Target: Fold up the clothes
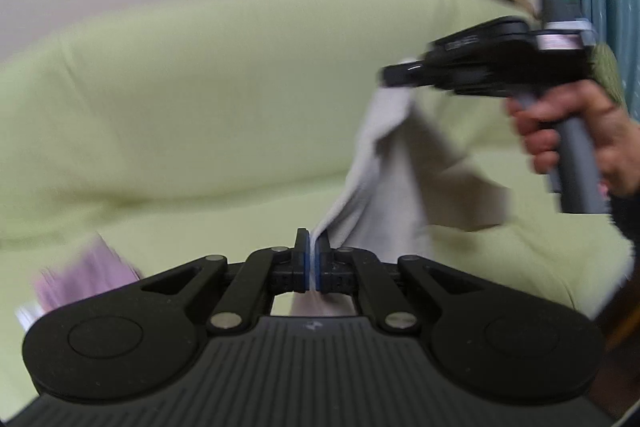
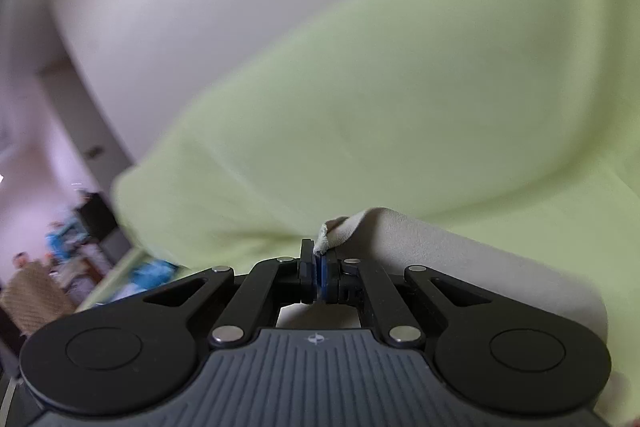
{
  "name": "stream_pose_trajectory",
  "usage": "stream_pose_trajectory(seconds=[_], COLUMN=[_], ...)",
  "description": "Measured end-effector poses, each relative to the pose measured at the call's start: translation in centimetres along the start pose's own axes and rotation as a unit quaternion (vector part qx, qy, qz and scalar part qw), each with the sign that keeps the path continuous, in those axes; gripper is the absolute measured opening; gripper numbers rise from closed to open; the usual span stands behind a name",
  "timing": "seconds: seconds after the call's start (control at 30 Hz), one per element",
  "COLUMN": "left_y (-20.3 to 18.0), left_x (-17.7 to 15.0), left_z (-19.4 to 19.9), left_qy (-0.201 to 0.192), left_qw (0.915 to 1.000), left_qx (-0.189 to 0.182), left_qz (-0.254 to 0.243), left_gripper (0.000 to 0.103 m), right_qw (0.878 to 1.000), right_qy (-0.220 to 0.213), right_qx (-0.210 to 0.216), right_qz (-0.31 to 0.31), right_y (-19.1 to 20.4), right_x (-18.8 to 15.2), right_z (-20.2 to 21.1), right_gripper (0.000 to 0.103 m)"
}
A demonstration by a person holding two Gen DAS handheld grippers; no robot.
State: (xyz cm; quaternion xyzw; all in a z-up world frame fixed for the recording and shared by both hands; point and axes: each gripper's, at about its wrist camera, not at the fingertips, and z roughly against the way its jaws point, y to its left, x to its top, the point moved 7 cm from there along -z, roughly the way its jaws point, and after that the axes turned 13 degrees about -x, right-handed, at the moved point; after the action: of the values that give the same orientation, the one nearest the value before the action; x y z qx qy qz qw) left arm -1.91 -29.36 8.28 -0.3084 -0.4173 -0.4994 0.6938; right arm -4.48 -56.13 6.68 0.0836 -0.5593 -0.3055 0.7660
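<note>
The left hand-held gripper (image 1: 311, 255) has its jaws closed together on an edge of a pale grey cloth (image 1: 380, 163). The fabric passes between the blue-lined pads and also shows below them, through the gap in the linkage. From that clamp point the cloth rises up and to the right in the left wrist view, hanging in loose vertical folds.

The right hand-held gripper (image 1: 386, 75) is visible in the same view, upper right, with its fingers pointing left. A hand (image 1: 576, 131) grips its grey handle. Its tip meets the upper end of the cloth. The view is blurred there, so the clamp itself is not readable from this side.

In the right wrist view, the right hand-held gripper (image 2: 318, 263) has its jaws closed on a rolled corner of the cloth (image 2: 460, 259). The corner protrudes just above the pads. The remainder of the cloth drapes away to the right, beside and behind the gripper's right linkage.

The cloth is thus suspended between the two grippers, held clear of a light green sofa (image 1: 200, 87) that fills the background in both views. A pink item (image 1: 88, 279) lies on the sofa seat at lower left, well apart from the cloth; it is too blurred to identify.
</note>
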Motion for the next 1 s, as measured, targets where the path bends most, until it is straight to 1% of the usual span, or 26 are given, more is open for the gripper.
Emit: stream_pose_trajectory(seconds=[0.07, 0.13, 0.17, 0.23, 0.27, 0.3, 0.33, 0.37, 0.4, 0.43, 0.47, 0.5, 0.53, 0.57, 0.6, 0.63, 0.67, 0.73, 0.77, 0.8, 0.83, 0.87, 0.9, 0.97, 1.0], left_y=[-0.8, -2.7, -4.0, -6.9, -8.2, -9.5, -10.7, -11.9, -12.7, -13.5, -13.9, -14.3, -14.1, -13.4, -12.1, -10.7, -8.8, -4.7, -2.7, -0.8, 1.1, 2.4, 3.7, 4.9, 5.2], left_x=[2.9, 4.7, 5.2, 5.0, 4.4, 3.1, 1.9, 0.5, -1.4, -3.4, -5.3, -7.3, -9.0, -10.5, -12.0, -13.4, -14.9, -17.6, -18.8, -19.9, -21.0, -21.9, -22.7, -23.9, -24.3], left_z=[1.8, 2.7, 2.6, 1.0, -0.5, -2.6, -4.6, -6.5, -8.2, -9.8, -10.6, -11.2, -11.2, -10.8, -10.2, -9.7, -9.0, -7.9, -7.6, -7.2, -7.0, -6.9, -6.9, -7.1, -7.1], left_qy=[-0.036, -0.062, -0.068, -0.065, -0.054, -0.033, -0.011, 0.011, 0.037, 0.062, 0.085, 0.106, 0.116, 0.124, 0.131, 0.139, 0.148, 0.171, 0.187, 0.203, 0.218, 0.231, 0.243, 0.256, 0.26], left_qw=[0.999, 0.9966, 0.9953, 0.9925, 0.9911, 0.99, 0.9878, 0.985, 0.9828, 0.9797, 0.9765, 0.9729, 0.9715, 0.9711, 0.9728, 0.9745, 0.9772, 0.9805, 0.9801, 0.9779, 0.9737, 0.9668, 0.9573, 0.9326, 0.9208], left_qx=[0.005, -0.01, -0.026, -0.07, -0.094, -0.118, -0.141, -0.163, -0.176, -0.189, -0.198, -0.205, -0.206, -0.203, -0.189, -0.174, -0.151, -0.095, -0.064, -0.032, -0.001, 0.023, 0.047, 0.071, 0.073], left_qz=[-0.026, -0.053, -0.064, -0.077, -0.077, -0.071, -0.064, -0.056, -0.041, -0.026, -0.011, 0.003, 0.012, 0.019, 0.024, 0.027, 0.026, 0.01, -0.014, -0.038, -0.065, -0.107, -0.15, -0.244, -0.281], left_gripper=[0.0, 0.0, 0.0, 0.0, 0.001, 0.003, 0.007, 0.01, 0.011, 0.011, 0.011, 0.011, 0.011, 0.011, 0.011, 0.011, 0.011, 0.011, 0.011, 0.011, 0.011, 0.011, 0.011, 0.012, 0.013], right_qw=[0.999, 0.997, 0.996, 0.997, 0.998, 0.999, 0.999, 0.998, 0.996, 0.991, 0.983, 0.972, 0.965, 0.96, 0.954, 0.952, 0.951, 0.953, 0.955, 0.956, 0.957, 0.956, 0.953, 0.941, 0.932], right_qy=[-0.018, -0.037, -0.044, -0.051, -0.055, -0.046, -0.034, -0.02, 0.0, 0.025, 0.052, 0.078, 0.093, 0.107, 0.121, 0.125, 0.128, 0.122, 0.119, 0.115, 0.113, 0.11, 0.107, 0.106, 0.112], right_qx=[0.043, 0.073, 0.077, 0.053, 0.04, 0.018, -0.005, -0.033, -0.068, -0.112, -0.16, -0.208, -0.228, -0.243, -0.258, -0.262, -0.265, -0.271, -0.27, -0.27, -0.266, -0.262, -0.257, -0.246, -0.239], right_qz=[0.011, 0.014, 0.009, -0.004, -0.01, -0.024, -0.04, -0.055, -0.065, -0.07, -0.075, -0.08, -0.085, -0.09, -0.095, -0.097, -0.099, -0.064, -0.034, -0.002, 0.038, 0.078, 0.118, 0.208, 0.247], right_y=[2.8, 4.1, 3.9, 1.5, 0.2, -2.0, -4.3, -6.9, -9.7, -12.5, -15.2, -17.9, -19.5, -21.0, -22.4, -23.0, -23.4, -22.5, -21.5, -20.3, -18.7, -17.1, -15.5, -12.3, -11.1], right_x=[3.3, 5.5, 6.2, 6.6, 6.7, 6.2, 5.5, 4.5, 3.0, 1.2, -1.0, -3.3, -5.5, -7.7, -9.8, -11.8, -13.7, -17.2, -19.0, -20.6, -22.2, -23.8, -25.4, -28.5, -29.7], right_z=[-0.6, 0.1, 0.5, 1.1, 1.3, 1.1, 0.7, 0.1, -0.8, -1.8, -2.5, -3.0, -2.7, -2.3, -1.9, -0.9, 0.2, 3.0, 4.5, 5.8, 6.7, 7.6, 8.5, 9.8, 10.1], right_gripper=[0.002, 0.002, 0.002, 0.002, 0.002, 0.002, 0.002, 0.003, 0.01, 0.02, 0.028, 0.041, 0.041, 0.041, 0.041, 0.041, 0.041, 0.041, 0.041, 0.041, 0.041, 0.041, 0.041, 0.04, 0.039])
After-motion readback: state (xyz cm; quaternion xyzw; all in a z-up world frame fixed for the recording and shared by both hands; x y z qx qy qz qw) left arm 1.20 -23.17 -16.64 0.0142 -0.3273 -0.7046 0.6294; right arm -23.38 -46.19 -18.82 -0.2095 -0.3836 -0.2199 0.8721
